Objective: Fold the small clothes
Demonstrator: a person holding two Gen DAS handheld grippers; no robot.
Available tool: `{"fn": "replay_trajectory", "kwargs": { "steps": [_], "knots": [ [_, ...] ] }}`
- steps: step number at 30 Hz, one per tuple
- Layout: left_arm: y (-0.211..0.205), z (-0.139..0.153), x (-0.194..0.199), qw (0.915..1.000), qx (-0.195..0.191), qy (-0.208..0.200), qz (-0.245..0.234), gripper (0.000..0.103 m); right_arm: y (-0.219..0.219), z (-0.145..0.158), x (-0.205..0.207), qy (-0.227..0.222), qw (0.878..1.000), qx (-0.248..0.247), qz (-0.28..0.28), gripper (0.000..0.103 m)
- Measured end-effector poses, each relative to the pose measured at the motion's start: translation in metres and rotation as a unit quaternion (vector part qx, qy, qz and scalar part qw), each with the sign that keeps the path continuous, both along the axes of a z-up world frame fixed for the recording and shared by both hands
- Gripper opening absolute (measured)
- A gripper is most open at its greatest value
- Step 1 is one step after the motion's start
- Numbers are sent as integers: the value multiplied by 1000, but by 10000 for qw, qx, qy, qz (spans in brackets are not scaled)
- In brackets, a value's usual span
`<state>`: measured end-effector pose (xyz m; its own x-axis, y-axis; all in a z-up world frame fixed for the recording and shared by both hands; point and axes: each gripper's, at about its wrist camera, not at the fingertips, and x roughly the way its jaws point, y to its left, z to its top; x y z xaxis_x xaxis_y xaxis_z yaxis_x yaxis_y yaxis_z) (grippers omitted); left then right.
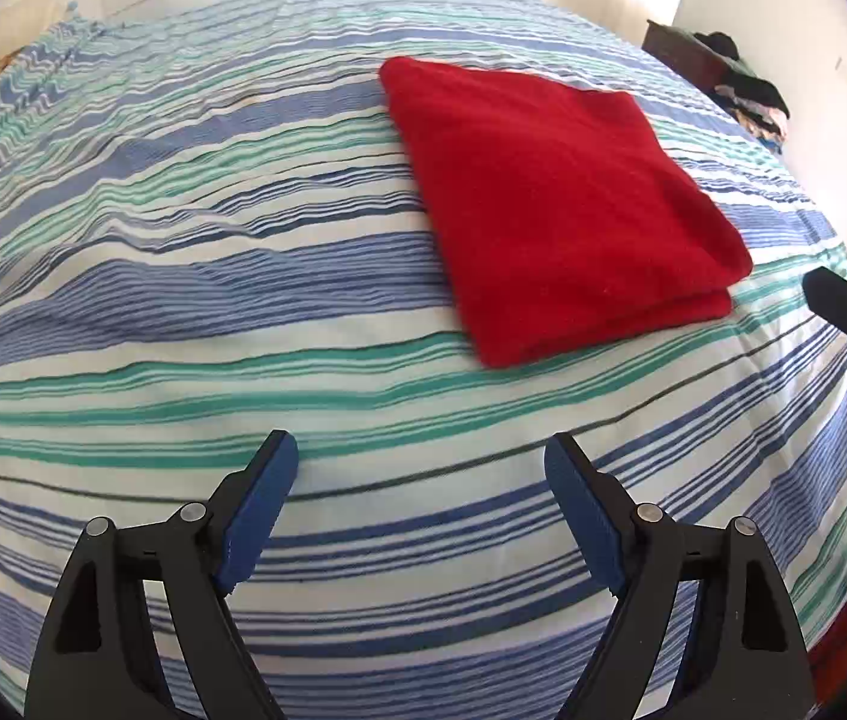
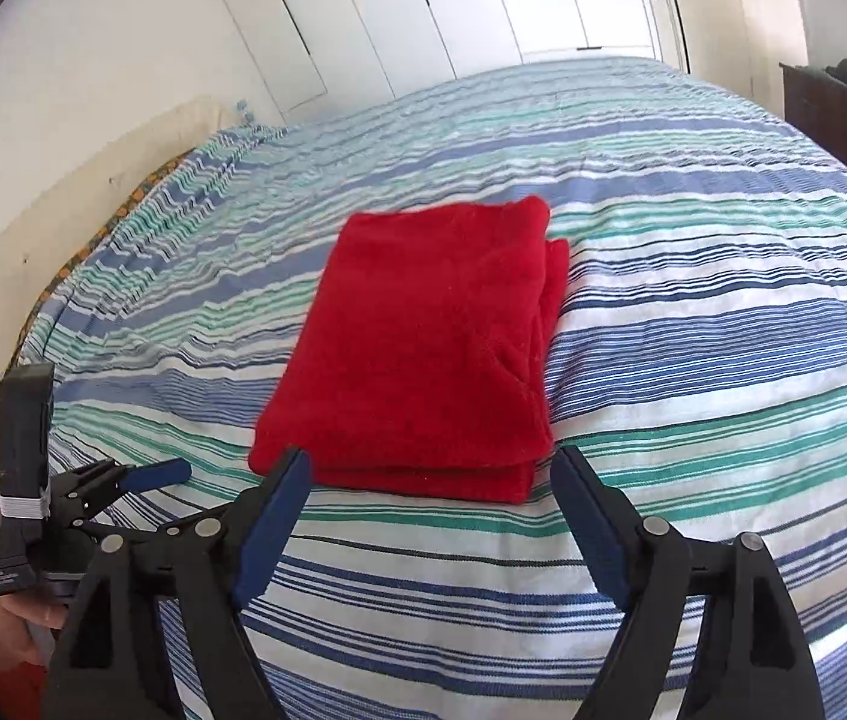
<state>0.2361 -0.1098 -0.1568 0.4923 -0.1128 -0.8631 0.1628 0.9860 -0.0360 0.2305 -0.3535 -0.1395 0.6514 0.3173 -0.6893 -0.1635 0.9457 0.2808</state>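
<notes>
Red cloth (image 2: 429,354) is lying folded flat on the striped bedspread (image 2: 723,312), layered edges facing near. Right gripper (image 2: 432,474) is hovering just near of it, jaws wide, gripping nothing. Left gripper (image 1: 420,462) is hanging further left, jaws wide, empty.

Red cloth (image 1: 555,204), folded: thick, fuzzy nap like fleece or terry, matt, soft rounded edges at the fold. Bedspread (image 1: 183,300) under it: thin woven cotton-looking cloth, striped blue, green and white, matt, lightly rumpled with a fine ribbed weave. Left gripper (image 1: 420,504) and right gripper (image 2: 429,510): matt black hard plastic arms with dull silver metal pivot pins, fingers (image 1: 255,516) faced with blue ridged pads that look rubbery; wardrobe doors (image 2: 423,6) behind are smooth, painted white, with a faint sheen.
</notes>
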Motion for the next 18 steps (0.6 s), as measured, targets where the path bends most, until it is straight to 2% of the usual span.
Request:
{"fn": "replay_trajectory", "kwargs": {
  "steps": [3,6,8,12,15,18],
  "knots": [
    [19,-12,-14,9997,112,0,228,87,-12,-8,-33,-67,9995,21,-317,83],
    [36,-27,-26,9991,110,61,414,90,-33,-28,-61,211,9969,176,-735,83],
    [42,-27,-33,9989,64,-19,454,90,-50,-35,-73,422,9941,303,-954,83],
    [47,-19,-31,9989,-38,55,456,91,-61,-19,-71,190,9924,360,-1165,83],
    [52,-4,-14,9977,-452,86,506,91,-62,-4,-59,113,9926,570,-1067,83],
    [51,16,22,9951,-843,-17,515,91,-68,12,-31,44,9917,944,-877,84]
  ]
}}
